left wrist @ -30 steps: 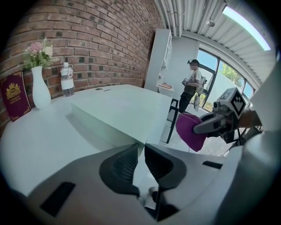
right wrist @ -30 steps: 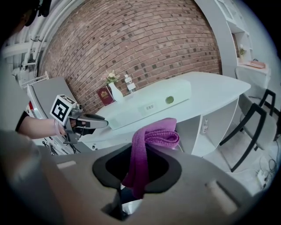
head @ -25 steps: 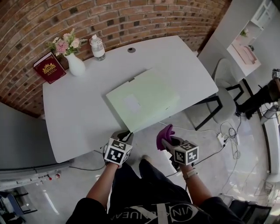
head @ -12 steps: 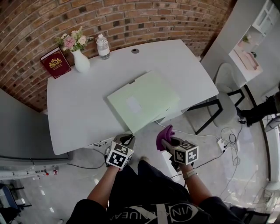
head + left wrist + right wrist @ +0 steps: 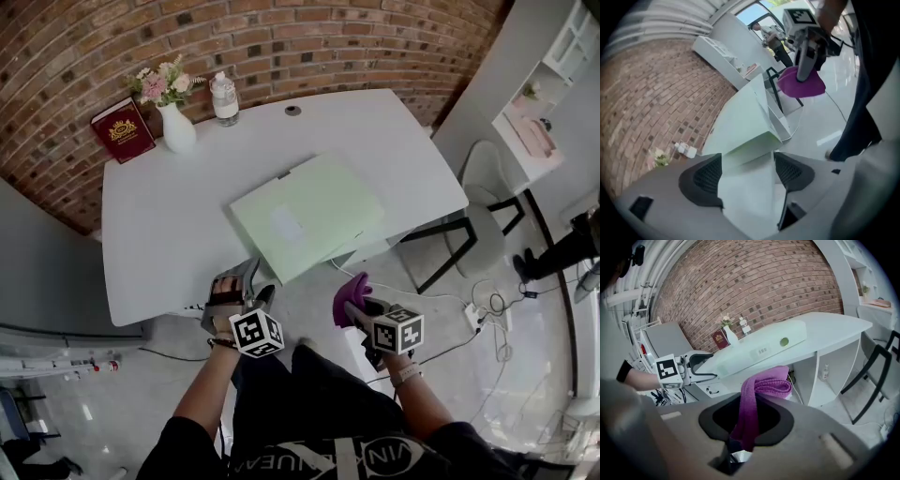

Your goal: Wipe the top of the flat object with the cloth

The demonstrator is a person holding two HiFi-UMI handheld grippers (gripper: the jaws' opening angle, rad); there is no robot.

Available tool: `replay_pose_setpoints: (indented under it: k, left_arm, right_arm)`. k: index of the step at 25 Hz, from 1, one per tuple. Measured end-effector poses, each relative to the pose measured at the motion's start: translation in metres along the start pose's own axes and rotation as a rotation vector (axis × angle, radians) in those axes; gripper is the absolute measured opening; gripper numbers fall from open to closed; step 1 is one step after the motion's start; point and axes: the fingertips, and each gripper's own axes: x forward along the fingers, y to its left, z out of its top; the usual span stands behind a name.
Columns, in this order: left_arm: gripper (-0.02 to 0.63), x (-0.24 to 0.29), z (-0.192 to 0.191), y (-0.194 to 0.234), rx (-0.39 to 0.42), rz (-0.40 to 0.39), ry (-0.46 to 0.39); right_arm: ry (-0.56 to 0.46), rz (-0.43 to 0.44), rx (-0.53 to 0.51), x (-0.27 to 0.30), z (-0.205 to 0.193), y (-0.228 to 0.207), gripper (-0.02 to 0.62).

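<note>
- On the white table [image 5: 169, 234], right of its centre and toward its near edge, lies the flat object [image 5: 307, 217]. It is a pale green, rectangular, folder-like slab, set askew to the table's sides. Its top carries a paler rectangular label, and one corner reaches the table's near edge.
- At the table's far left corner stands a white vase [image 5: 178, 134] holding pink and cream flowers [image 5: 161, 84].
- Just left of the vase on the table stands a dark red book [image 5: 123, 131], and just right of it a clear bottle [image 5: 225, 99] with a white cap. What the bottle holds cannot be made out.
- Just off the table's near edge is the left gripper [image 5: 246, 284]. Its jaws stand wide apart and have just been opening. The pads press on nothing; the table's edge and the flat object's corner show in the gap.
- Off the same table edge, further right, the right gripper [image 5: 364, 307] has its jaws clamped on the purple cloth [image 5: 352, 294]. The cloth drapes folded over their front, clear of both the table and the flat object.
- Under the table's right end, an open white shelf compartment [image 5: 836, 380] holds a small bottle [image 5: 826, 372].
</note>
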Motion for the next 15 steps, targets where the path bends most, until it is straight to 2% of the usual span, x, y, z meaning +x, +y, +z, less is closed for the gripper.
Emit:
replay_pose_setpoints:
  k: [3, 6, 9, 12, 15]
  left_arm:
    - [0.349, 0.012, 0.004, -0.003, 0.202, 0.062, -0.001]
    - [0.369, 0.014, 0.016, -0.013, 0.373, 0.104, -0.043]
    - [0.379, 0.009, 0.030, -0.012, 0.546, 0.208, -0.082]
    - [0.379, 0.018, 0.033, -0.016, 0.616, 0.240, -0.076]
    - [0.379, 0.022, 0.038, -0.017, 0.577, 0.259, -0.099]
  right_arm:
    - [0.010, -0.001, -0.002, -0.001, -0.003, -0.004, 0.067]
    - [0.025, -0.005, 0.001, -0.003, -0.007, -0.009, 0.067]
    - [0.040, -0.008, 0.008, -0.004, -0.013, -0.014, 0.067]
    - [0.049, -0.012, 0.011, -0.004, -0.017, -0.018, 0.067]
    - [0.064, -0.019, 0.016, -0.004, -0.023, -0.023, 0.067]
